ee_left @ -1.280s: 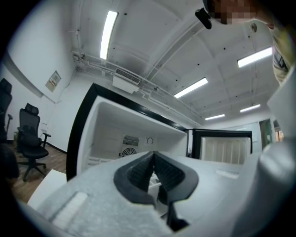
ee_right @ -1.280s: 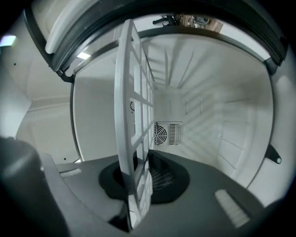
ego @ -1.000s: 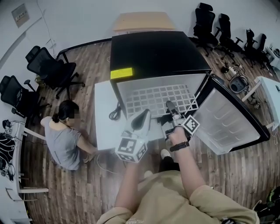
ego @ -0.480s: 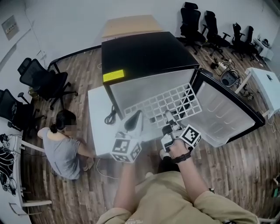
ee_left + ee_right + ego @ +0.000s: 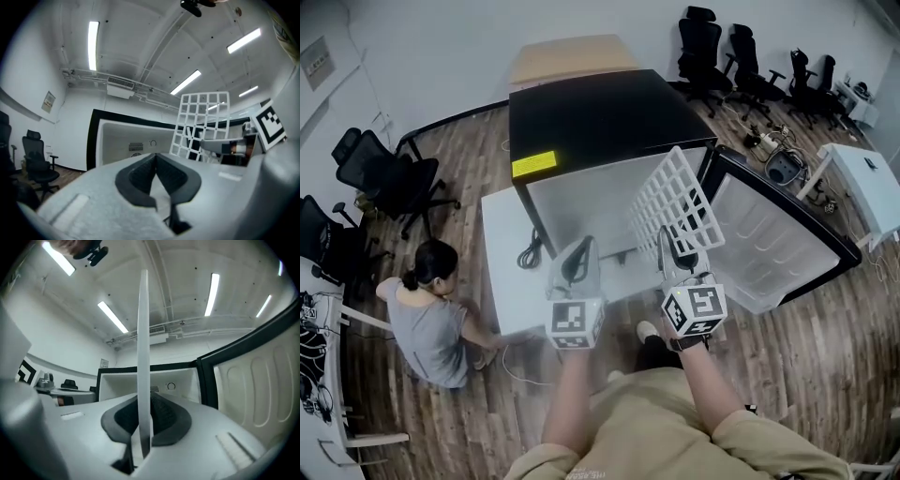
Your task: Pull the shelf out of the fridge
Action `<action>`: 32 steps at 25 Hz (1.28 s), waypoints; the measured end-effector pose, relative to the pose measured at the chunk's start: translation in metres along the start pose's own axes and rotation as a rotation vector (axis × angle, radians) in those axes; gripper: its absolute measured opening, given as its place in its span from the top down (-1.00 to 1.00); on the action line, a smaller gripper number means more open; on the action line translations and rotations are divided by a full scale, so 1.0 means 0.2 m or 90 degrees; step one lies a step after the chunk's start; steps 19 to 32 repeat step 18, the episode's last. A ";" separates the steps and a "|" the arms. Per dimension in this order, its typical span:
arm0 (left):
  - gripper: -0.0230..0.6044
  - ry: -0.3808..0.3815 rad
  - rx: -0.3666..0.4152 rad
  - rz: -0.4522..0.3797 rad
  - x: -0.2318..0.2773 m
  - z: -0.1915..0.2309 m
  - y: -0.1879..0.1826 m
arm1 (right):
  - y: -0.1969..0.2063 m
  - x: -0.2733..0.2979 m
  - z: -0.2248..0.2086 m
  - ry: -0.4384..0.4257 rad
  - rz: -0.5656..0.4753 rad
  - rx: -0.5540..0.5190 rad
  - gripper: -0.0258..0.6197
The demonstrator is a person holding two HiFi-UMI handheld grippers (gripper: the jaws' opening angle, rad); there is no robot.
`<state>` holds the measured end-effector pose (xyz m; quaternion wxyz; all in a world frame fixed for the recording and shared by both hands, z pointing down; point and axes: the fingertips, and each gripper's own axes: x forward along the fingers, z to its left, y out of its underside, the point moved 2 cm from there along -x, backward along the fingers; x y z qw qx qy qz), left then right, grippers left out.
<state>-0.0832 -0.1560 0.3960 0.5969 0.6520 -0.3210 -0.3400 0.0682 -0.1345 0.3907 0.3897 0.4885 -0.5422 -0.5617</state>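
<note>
Right gripper (image 5: 668, 242) pinches the lower edge of the white grid shelf (image 5: 677, 199), its jaws pressed onto the thin panel. In the right gripper view the shelf (image 5: 143, 348) runs edge-on straight up from between the pads (image 5: 159, 416). The shelf stands upright, tilted a little, above that gripper and in front of the right side of the open fridge (image 5: 600, 117), beside the swung-out door (image 5: 778, 239). Left gripper (image 5: 577, 251) hovers to the left of the shelf, apart from it, jaws pressed together with nothing between them. From the left gripper view the shelf (image 5: 202, 123) rises to the right of its jaws.
</note>
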 end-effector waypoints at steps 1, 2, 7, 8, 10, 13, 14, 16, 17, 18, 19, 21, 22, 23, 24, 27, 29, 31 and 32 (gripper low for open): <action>0.93 -0.008 0.003 0.000 0.00 0.00 0.00 | 0.00 0.00 0.00 0.004 0.002 -0.014 0.83; 0.93 -0.016 0.004 0.000 0.00 0.01 0.01 | 0.00 0.00 0.01 0.007 0.006 -0.022 0.83; 0.93 -0.023 -0.014 0.009 0.00 0.01 0.05 | 0.03 0.00 0.02 0.011 0.038 -0.096 0.83; 0.93 -0.017 -0.023 0.013 0.01 0.00 0.07 | 0.03 0.00 0.03 0.011 0.042 -0.115 0.83; 0.93 -0.003 -0.036 0.021 0.02 -0.02 0.10 | 0.03 0.00 0.03 0.011 0.042 -0.136 0.83; 0.93 0.014 -0.043 0.027 0.04 -0.06 0.12 | 0.02 -0.01 0.02 0.010 0.041 -0.134 0.83; 0.93 0.019 -0.045 0.028 0.04 -0.07 0.13 | 0.02 -0.01 0.02 0.009 0.043 -0.133 0.83; 0.93 0.029 -0.048 0.031 0.06 -0.09 0.13 | 0.03 0.00 0.01 0.008 0.050 -0.135 0.83; 0.93 0.033 -0.051 0.032 0.06 -0.10 0.13 | 0.03 0.00 0.01 0.008 0.054 -0.136 0.83; 0.93 0.038 -0.053 0.033 0.07 -0.11 0.13 | 0.04 0.00 0.00 0.007 0.058 -0.138 0.83; 0.93 0.038 -0.053 0.033 0.07 -0.11 0.13 | 0.04 0.00 0.00 0.007 0.058 -0.138 0.83; 0.93 0.038 -0.053 0.033 0.07 -0.11 0.13 | 0.04 0.00 0.00 0.007 0.058 -0.138 0.83; 0.93 0.038 -0.053 0.033 0.07 -0.11 0.13 | 0.04 0.00 0.00 0.007 0.058 -0.138 0.83; 0.93 0.038 -0.053 0.033 0.07 -0.11 0.13 | 0.04 0.00 0.00 0.007 0.058 -0.138 0.83; 0.93 0.038 -0.053 0.033 0.07 -0.11 0.13 | 0.04 0.00 0.00 0.007 0.058 -0.138 0.83; 0.93 0.038 -0.053 0.033 0.07 -0.11 0.13 | 0.04 0.00 0.00 0.007 0.058 -0.138 0.83; 0.93 0.038 -0.053 0.033 0.07 -0.11 0.13 | 0.04 0.00 0.00 0.007 0.058 -0.138 0.83; 0.93 0.038 -0.053 0.033 0.07 -0.11 0.13 | 0.04 0.00 0.00 0.007 0.058 -0.138 0.83; 0.93 0.038 -0.053 0.033 0.07 -0.11 0.13 | 0.04 0.00 0.00 0.007 0.058 -0.138 0.83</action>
